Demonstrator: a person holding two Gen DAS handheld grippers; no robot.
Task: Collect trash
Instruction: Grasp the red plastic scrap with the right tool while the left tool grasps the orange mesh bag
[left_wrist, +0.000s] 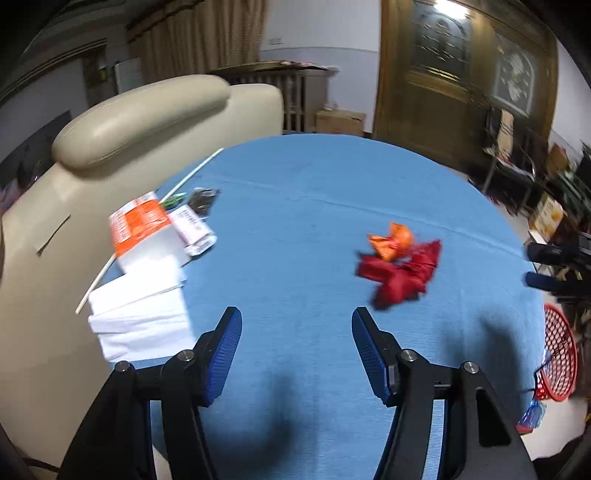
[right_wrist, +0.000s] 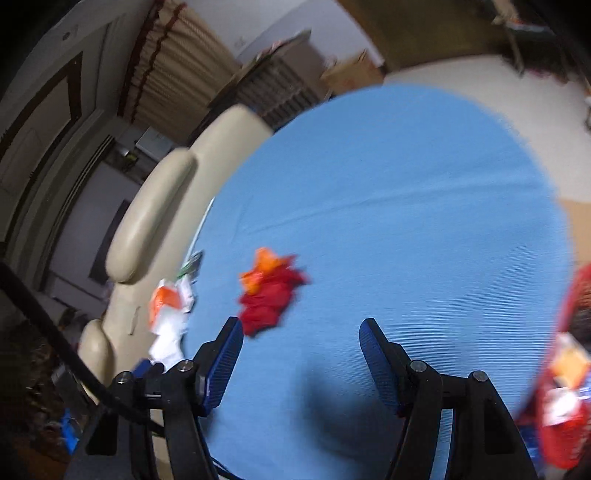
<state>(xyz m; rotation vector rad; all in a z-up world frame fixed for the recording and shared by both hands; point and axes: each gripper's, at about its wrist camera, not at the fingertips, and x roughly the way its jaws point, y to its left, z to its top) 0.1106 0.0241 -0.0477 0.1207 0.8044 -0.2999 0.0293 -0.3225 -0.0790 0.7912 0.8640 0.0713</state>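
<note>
Both grippers, left gripper (left_wrist: 296, 319) and right gripper (right_wrist: 301, 330), spread wide, empty; best straddle red wrapper (left_wrist: 400, 275) on counter (left_wrist: 295, 206), pinch low.

The right wrist view is smeared all over, so the red basket (right_wrist: 565, 387) is cut by the right edge and its contents can't be made out. The wrappers (right_wrist: 271, 291) are blurred too. In the left view, the print on the orange-and-white box (left_wrist: 142, 229) can't be read.
</note>
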